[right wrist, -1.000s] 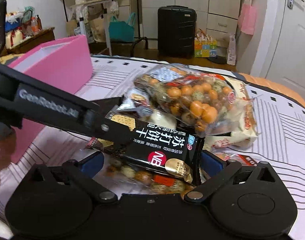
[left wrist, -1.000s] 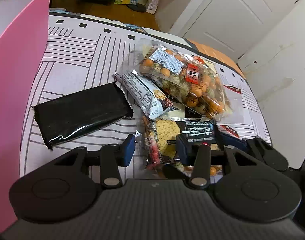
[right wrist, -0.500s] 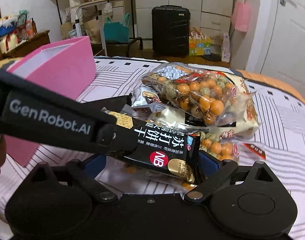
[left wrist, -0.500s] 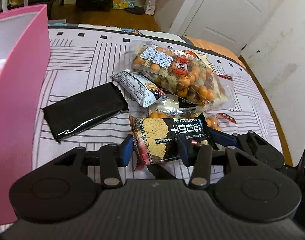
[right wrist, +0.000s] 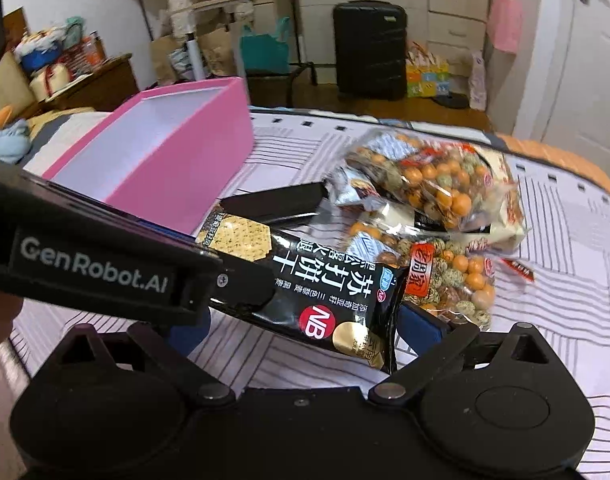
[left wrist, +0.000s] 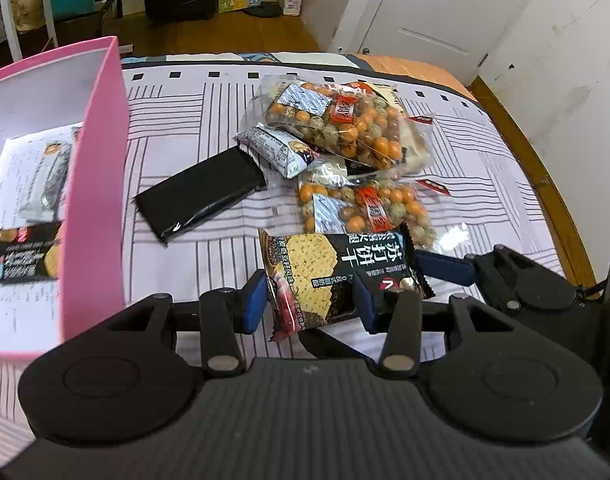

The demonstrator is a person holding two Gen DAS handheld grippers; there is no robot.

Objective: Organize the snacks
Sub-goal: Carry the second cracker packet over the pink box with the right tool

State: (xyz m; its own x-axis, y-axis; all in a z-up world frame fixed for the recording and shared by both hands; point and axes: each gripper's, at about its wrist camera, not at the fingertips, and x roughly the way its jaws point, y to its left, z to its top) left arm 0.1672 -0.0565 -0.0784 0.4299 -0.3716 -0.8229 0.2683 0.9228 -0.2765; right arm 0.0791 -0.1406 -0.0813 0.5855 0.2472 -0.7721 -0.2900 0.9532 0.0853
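My left gripper (left wrist: 307, 298) is shut on a black cracker packet (left wrist: 337, 270) and holds it above the bed; the packet also shows in the right wrist view (right wrist: 313, 280). My right gripper (right wrist: 305, 324) is open beneath the packet's end, empty. A pink box (left wrist: 95, 168) stands to the left, with a like cracker packet (left wrist: 27, 258) and a grey snack bar (left wrist: 45, 180) inside. On the bed lie a black packet (left wrist: 201, 194), a grey snack bar (left wrist: 275, 150) and two clear bags of coated nuts (left wrist: 345, 124) (left wrist: 369, 210).
The striped bedspread (left wrist: 185, 128) ends at a wooden bed edge (left wrist: 533, 168) on the right. A black suitcase (right wrist: 369, 48) and cluttered shelves stand on the floor beyond the bed. The left gripper's arm (right wrist: 93, 268) crosses the right wrist view.
My left gripper has lifted the cracker packet off the snack pile and drawn it back and left toward the pink box. The box's inside has come into view.
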